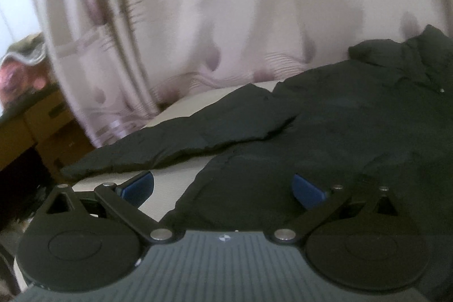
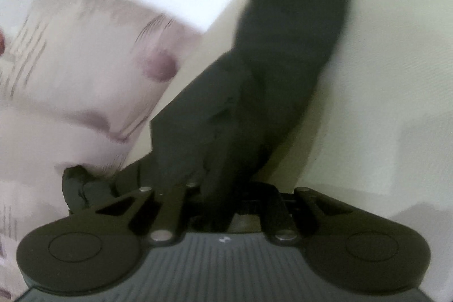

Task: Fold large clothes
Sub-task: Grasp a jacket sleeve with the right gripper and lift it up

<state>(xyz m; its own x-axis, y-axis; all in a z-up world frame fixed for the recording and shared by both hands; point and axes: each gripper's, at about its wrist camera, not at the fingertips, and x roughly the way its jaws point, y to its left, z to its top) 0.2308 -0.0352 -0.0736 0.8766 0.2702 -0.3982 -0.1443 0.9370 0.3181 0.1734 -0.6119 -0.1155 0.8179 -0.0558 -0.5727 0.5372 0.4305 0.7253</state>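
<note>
One dark garment (image 1: pixel 325 132) is in play, with two grippers, one per hand. In the left wrist view the garment lies spread flat on a pale surface (image 1: pixel 175 174), one sleeve (image 1: pixel 175 143) stretching off to the left and its collar bunched at the far right. At the far left stand brown cardboard boxes (image 1: pixel 42 126) with a heap of cloth on top, too blurred to identify. Beside them a pale curtain (image 1: pixel 175 27), patterned with purple blots and grey stripes, hangs right behind the surface and fills the upper frame.

The left gripper (image 1: pixel 223 186) sits low over the garment's near edge, aimed level across it. Its jaws stand wide apart: the left blue pad (image 1: pixel 138 184) is over bare surface, the right blue pad (image 1: pixel 307 190) over dark fabric, with nothing between them.

In the blurred right wrist view, the same curtain (image 2: pixel 73 70) fills the left side. The right gripper (image 2: pixel 215 194) has its jaws drawn together, clamped on a fold of the garment (image 2: pixel 254 92), which rises from the jaws as a long dark strip toward the top of the frame. The bunched fabric hides the fingertips. A loose dark wad pokes out left of the linkage. Pale surface (image 2: pixel 382 81) lies to the right.
</note>
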